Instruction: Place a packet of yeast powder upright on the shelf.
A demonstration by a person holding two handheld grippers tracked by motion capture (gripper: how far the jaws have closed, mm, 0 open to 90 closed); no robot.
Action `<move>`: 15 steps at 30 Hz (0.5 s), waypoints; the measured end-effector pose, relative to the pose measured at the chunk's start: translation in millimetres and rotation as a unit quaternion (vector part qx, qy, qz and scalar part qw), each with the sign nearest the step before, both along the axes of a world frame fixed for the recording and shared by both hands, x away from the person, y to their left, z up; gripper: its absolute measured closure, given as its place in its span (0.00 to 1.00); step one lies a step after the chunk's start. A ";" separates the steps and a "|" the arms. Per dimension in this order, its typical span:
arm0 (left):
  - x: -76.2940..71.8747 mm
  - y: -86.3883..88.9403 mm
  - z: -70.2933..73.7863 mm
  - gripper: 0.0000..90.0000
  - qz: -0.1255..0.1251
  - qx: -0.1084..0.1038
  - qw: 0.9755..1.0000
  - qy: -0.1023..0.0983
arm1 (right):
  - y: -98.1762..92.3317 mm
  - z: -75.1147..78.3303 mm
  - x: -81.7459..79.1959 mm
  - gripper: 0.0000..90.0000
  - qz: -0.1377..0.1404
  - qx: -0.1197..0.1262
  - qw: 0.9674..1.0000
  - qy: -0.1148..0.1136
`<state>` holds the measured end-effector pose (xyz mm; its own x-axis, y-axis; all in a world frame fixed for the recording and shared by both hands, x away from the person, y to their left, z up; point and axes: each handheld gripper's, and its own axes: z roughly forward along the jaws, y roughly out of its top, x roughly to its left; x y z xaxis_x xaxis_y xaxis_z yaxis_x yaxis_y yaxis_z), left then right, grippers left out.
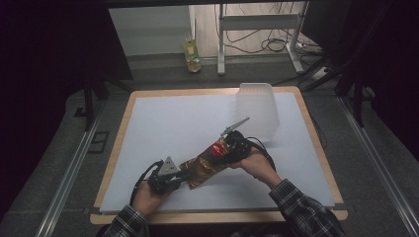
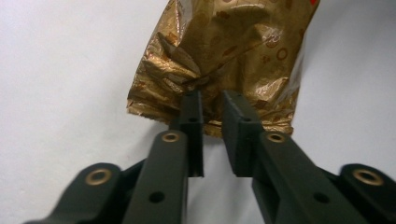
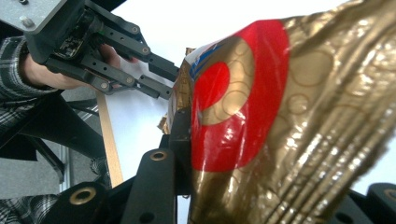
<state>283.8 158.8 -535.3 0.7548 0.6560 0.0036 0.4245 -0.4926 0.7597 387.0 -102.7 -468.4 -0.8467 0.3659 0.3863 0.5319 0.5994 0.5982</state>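
Bag [image 1: 205,165]: gold foil with a red patch, slanting over the near middle of the bench [image 1: 163,118]
Left tool [image 1: 184,174]: clamped on the bag's crumpled near-left end
Right tool [image 1: 221,150]: clamped on its far-right end
Container [image 1: 256,106]: clear, far right

high view: dim, dark vignetted edges | gripper views: brighter, glare on foil bag [image 3: 280,116] | near jaws soft

Bag [image 1: 205,165] gold, red disc, ring pattern; mat [image 1: 163,123] white; sleeves [image 1: 301,210] plaid.
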 end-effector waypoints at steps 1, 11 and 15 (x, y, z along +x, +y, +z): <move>0.0 0.0 0.0 0.84 0.000 0.000 1.000 0.000 | 0.0 0.0 0.0 0.77 0.000 0.000 1.000 0.000; -0.9 3.3 3.2 0.59 0.012 -0.009 1.000 -0.018 | -6.3 22.3 0.3 0.77 0.010 -0.011 0.998 -0.056; 0.1 3.9 2.8 0.50 0.018 -0.017 1.000 -0.020 | -8.6 29.3 1.0 0.77 0.012 -0.016 0.997 -0.069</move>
<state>283.9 162.7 -532.5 0.7298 0.6836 0.0105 0.4116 -0.4516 0.7916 388.1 -111.3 -439.1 -0.8994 0.3552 0.2546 0.4317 0.6314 0.6442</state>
